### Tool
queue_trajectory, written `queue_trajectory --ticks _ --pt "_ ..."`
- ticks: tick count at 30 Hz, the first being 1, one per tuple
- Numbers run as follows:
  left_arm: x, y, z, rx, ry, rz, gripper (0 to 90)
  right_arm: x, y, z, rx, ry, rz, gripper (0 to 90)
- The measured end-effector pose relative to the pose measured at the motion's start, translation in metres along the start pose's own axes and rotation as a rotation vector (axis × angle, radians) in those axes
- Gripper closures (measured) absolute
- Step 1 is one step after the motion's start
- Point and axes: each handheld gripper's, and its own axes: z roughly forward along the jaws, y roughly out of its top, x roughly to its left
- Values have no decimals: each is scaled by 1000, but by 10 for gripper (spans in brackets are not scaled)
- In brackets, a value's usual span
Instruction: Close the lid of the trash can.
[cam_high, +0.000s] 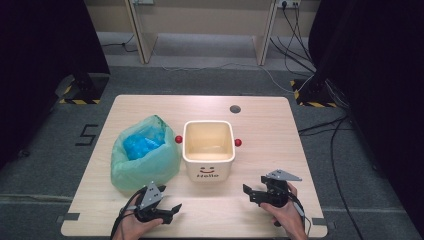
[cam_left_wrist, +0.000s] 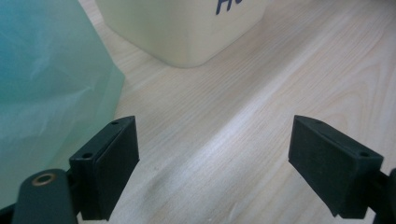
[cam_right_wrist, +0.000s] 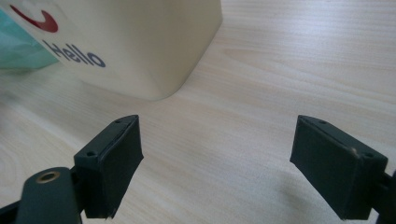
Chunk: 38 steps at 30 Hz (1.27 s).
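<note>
Both pairs of jaws stand spread wide with nothing but bare wood between them. The left gripper (cam_high: 167, 210) hangs low over the near left part of the table (cam_high: 260, 125), its jaws aimed toward the right; the right gripper (cam_high: 252, 192) sits at the near right, jaws aimed left toward the tub. Each is held by a hand cut off at the bottom edge of the high view.

Just ahead of them stands the cream square tub (cam_high: 209, 150), open at the top and showing a pale inside. Its front reads "Hello" in dark letters under a red smile; in the left gripper view the top edge crops the word. A small red knob sticks out on each side.

Touching the tub's left side is a green plastic bag (cam_high: 145, 160), its mouth open on something crumpled and blue (cam_high: 142, 145) that is hard to identify.
</note>
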Motion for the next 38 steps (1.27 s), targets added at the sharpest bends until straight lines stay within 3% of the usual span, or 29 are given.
queue_trajectory --ticks 15,21,24,38 --pt "7 -9 6 100 32 35 154 1 -8 -6 4 -16 7 164" --pt "8 -10 6 97 22 17 149 1 -10 -7 4 -15 2 164" --pt "10 -11 7 99 1 -14 146 2 -10 -8 3 -15 3 164" --pt "10 -11 7 100 -2 -14 142 1 -11 -8 4 -24 9 164"
